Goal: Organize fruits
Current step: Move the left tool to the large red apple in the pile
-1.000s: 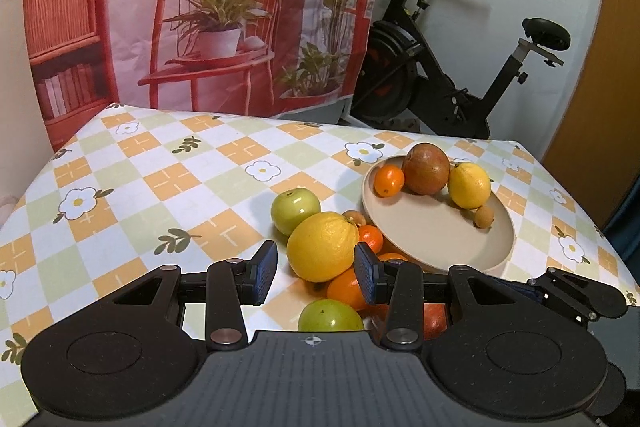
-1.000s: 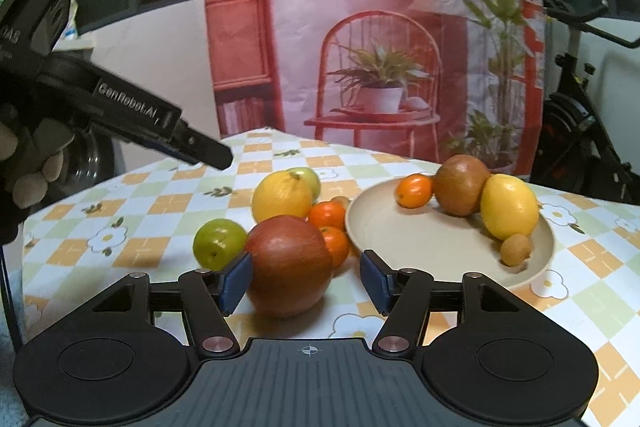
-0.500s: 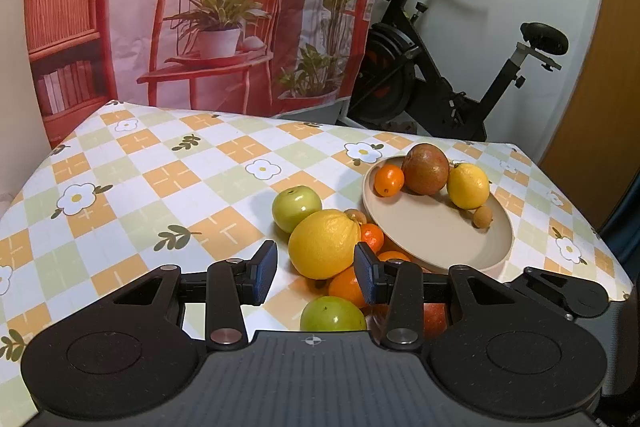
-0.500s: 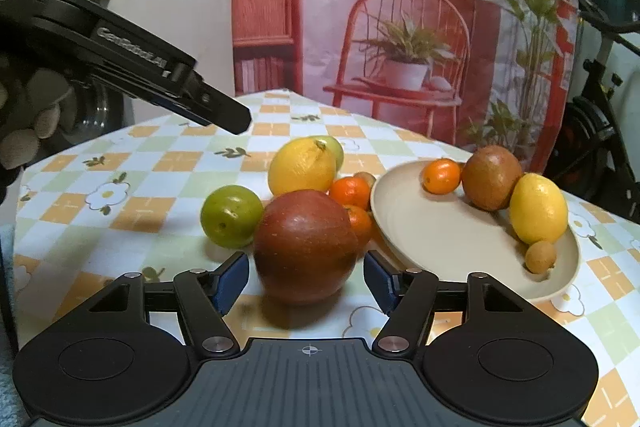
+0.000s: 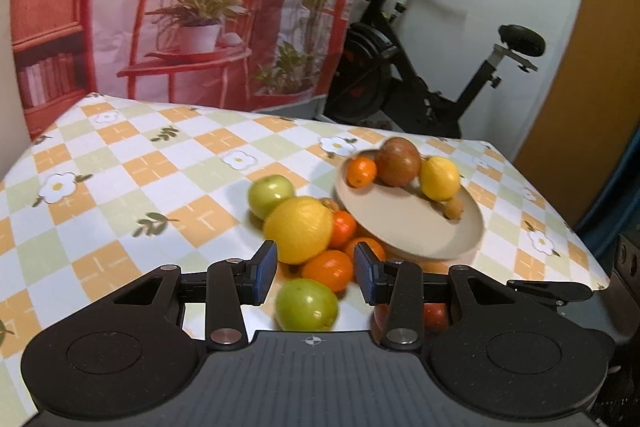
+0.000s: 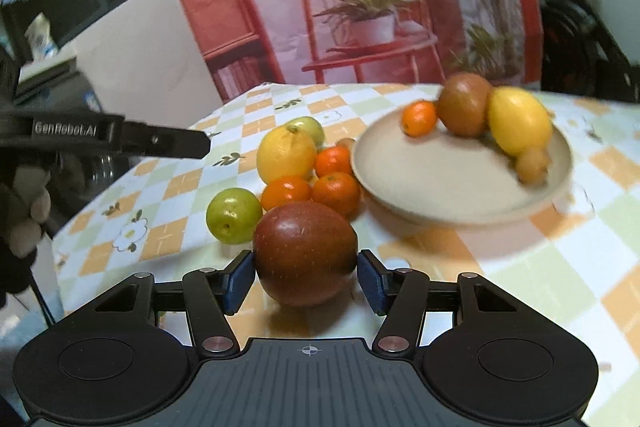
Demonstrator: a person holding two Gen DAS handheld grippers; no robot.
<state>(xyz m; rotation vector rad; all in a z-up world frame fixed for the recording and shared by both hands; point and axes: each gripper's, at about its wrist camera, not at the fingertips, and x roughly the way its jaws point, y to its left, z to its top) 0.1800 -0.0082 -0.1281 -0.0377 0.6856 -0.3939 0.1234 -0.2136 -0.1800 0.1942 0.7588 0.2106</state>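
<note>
fruits sit in a loose pile on the desk (image 5: 100, 187) beside a beige plate (image 6: 460, 195). nearest me, my right gripper (image 6: 306, 277) has the big red-brown apple (image 6: 306, 253) between its blue pads, left pad touching the skin, right pad just beside it, can't tell if it's really clamped. apple looks to rest on the checkered cloth. my left gripper (image 5: 315, 273) is spread wide with nothing in it, hovering over the pile with a green apple (image 5: 306, 305) below the gap. just past that, two oranges (image 5: 328, 269) touching each other, then a large yellow lemon (image 5: 298, 229) with a small tangerine (image 5: 344, 227) against its right side. second green apple (image 5: 270, 191) behind the lemon. right of the pile, the plate holds a small orange (image 5: 361, 171), a red-brown apple (image 5: 398, 161), a yellow lemon (image 5: 439, 178) and a tiny brown fruit (image 5: 454, 207), all bunched on its far side. far back, a printed red chair backdrop (image 5: 192, 7) and an exercise bike (image 5: 420, 75).
</note>
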